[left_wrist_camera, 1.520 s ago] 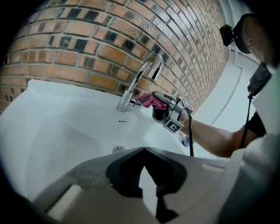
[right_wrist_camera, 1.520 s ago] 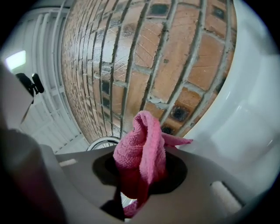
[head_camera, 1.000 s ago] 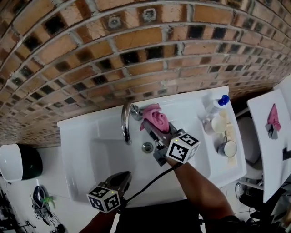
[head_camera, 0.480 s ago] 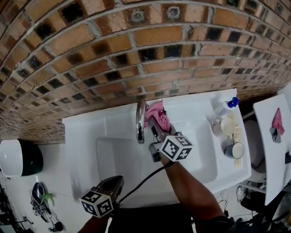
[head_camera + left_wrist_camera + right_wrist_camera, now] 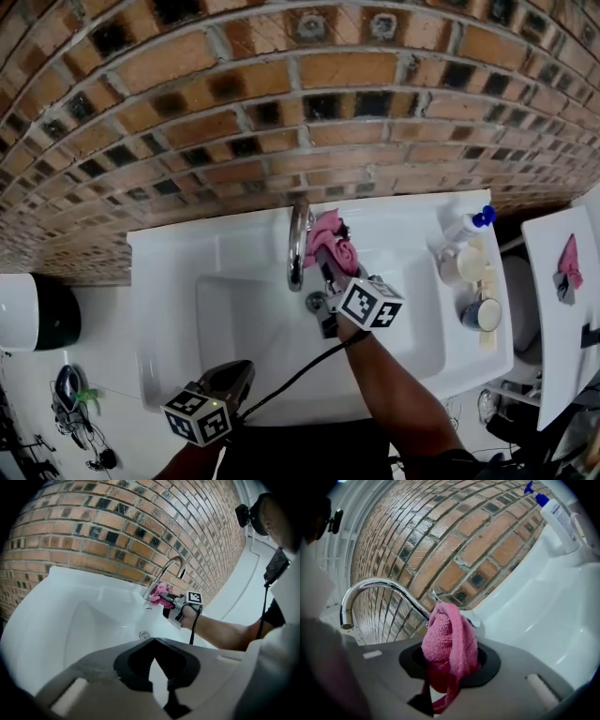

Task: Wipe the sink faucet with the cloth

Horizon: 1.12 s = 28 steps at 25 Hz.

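A curved chrome faucet stands at the back of the white sink. My right gripper is shut on a bunched pink cloth, which it holds against the right side of the faucet near its base. In the right gripper view the cloth fills the jaws, with the faucet arching off to the left behind it. My left gripper hangs over the sink's front edge, shut and holding nothing. Its own view shows the faucet and the cloth across the basin.
A spray bottle and cups stand on the sink's right ledge. The drain lies below the spout. A brick wall backs the sink. A dark bin sits at left, a white table at right.
My right gripper has kept the cloth by the faucet and shifted it slightly along the base. The left gripper has stayed at the front edge.
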Tool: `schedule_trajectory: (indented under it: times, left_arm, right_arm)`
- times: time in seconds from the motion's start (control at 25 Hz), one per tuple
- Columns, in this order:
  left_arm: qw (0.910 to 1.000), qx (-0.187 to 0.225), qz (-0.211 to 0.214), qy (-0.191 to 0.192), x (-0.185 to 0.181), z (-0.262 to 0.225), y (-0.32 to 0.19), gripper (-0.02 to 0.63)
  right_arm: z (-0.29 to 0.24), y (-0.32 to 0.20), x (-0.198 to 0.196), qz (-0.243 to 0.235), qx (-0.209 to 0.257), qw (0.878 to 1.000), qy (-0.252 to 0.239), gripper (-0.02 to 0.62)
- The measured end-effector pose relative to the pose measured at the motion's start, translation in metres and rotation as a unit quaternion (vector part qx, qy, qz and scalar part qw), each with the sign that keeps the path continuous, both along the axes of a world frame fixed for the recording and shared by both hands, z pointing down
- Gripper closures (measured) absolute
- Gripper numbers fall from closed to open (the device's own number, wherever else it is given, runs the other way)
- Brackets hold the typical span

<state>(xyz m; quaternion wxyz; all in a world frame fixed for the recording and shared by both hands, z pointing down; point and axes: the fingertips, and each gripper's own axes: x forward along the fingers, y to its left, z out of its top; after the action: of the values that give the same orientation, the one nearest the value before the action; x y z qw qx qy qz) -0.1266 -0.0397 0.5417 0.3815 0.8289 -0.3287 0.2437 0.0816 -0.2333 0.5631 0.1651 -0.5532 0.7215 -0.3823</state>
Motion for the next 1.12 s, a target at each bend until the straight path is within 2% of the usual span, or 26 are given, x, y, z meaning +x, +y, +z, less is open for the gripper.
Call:
schedule_trajectory:
  times: [0.32,0.6,0.8,0.96,1.12]
  left_arm:
    - [0.9998,-0.004,-0.019,0.001,-0.005,0.005,0.006,0.6]
    - [0.9995,-0.009,-0.031,0.0,-0.007,0.011,0.011,0.6]
    - [0.9993,-0.021,-0.03,0.004,-0.001,0.017,0.02,0.6]
    - [0.9991,-0.022,-0.037,0.006,0.0,0.017,0.021,0.6]
    - [0.9985,-0.019,-0.052,-0.001,-0.009,0.011,0.02,0.6]
  right_arm:
    - [0.021,0.012,0.002,-0.014,-0.035,0.999,0.014,0.476]
    - [0.051,0.033,-0.016,-0.056,-0.086,0.994,0.021,0.476]
    - [0.063,0.046,-0.043,-0.091,-0.105,0.99,-0.016,0.476]
    - [0.054,0.03,-0.047,-0.088,-0.1,0.991,-0.029,0.476]
    - [0.037,0.004,-0.042,-0.056,-0.094,0.993,-0.04,0.476]
